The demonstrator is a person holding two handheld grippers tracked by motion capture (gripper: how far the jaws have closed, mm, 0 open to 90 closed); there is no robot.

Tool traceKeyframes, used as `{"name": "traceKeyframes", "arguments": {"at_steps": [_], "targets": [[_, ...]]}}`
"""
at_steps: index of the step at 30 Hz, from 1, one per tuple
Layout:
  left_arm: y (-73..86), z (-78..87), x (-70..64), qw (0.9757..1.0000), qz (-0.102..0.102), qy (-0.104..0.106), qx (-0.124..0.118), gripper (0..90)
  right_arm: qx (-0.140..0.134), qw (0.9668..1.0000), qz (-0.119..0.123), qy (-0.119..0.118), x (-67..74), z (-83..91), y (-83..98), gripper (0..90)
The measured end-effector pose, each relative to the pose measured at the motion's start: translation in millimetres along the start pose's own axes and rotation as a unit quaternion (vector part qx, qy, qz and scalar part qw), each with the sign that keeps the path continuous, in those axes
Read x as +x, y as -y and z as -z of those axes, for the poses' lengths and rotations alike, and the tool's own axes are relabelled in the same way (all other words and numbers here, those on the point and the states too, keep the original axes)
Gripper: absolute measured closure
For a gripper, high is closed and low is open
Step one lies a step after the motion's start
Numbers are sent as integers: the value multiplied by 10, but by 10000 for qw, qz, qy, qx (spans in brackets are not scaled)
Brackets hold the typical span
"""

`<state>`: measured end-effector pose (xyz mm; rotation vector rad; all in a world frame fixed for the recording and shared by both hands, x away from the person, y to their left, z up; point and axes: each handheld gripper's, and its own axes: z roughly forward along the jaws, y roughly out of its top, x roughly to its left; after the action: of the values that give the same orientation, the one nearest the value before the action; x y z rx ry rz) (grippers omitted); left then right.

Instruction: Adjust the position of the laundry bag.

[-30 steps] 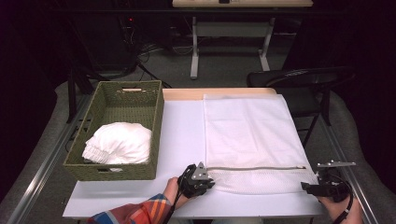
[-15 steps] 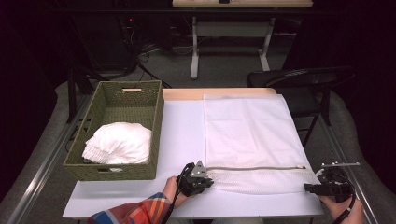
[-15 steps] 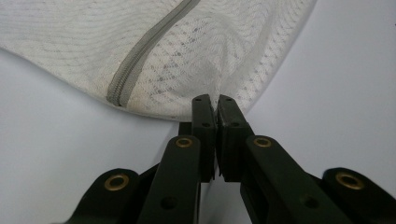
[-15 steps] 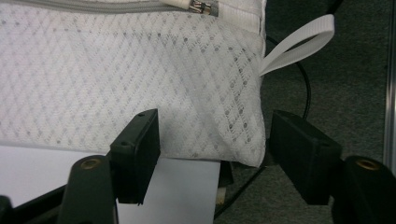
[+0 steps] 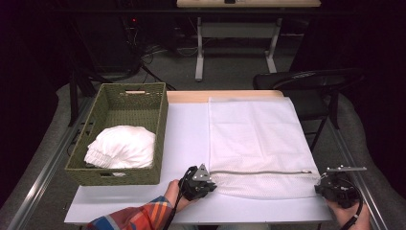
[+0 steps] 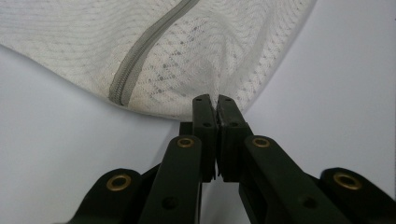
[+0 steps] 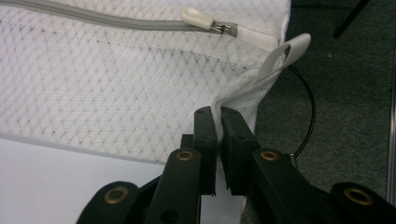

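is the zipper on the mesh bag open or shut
Shut. On the mesh laundry bag the zipper teeth are meshed along the whole line, and the pull sits at its end.

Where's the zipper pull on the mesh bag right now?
In the right gripper view, the zipper pull sits at the zipper's end near the mesh bag's right corner, above the right gripper.

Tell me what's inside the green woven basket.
The green woven basket holds a bundle of white fabric with a gathered edge, towards its near end. Whatever lies beneath the bundle is covered; the far end shows bare weave.
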<state>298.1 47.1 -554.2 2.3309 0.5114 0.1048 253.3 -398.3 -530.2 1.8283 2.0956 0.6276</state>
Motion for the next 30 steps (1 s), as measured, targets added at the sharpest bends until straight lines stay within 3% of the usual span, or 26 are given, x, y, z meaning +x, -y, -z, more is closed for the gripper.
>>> {"name": "traceKeyframes", "arguments": {"at_steps": [6,13,19,26,29,30], "targets": [[39,69,5,9999,97,71,23,880,45,9998,156,-104,63,-20,-12,861],[99,172,-27,9999,86,42,90,880,157,9992,281,-225,139,-31,-28,865],[176,221,-68,9996,37,158,219,880,253,9984,396,-326,224,-34,-34,865],[238,298,-84,9993,143,207,261,879,350,9973,526,-385,292,-30,-39,865],[255,308,-92,9992,159,155,321,871,382,9968,583,-385,311,-35,-33,841],[256,313,-85,9991,167,243,289,859,383,9968,590,-379,319,-36,-33,812]]}}
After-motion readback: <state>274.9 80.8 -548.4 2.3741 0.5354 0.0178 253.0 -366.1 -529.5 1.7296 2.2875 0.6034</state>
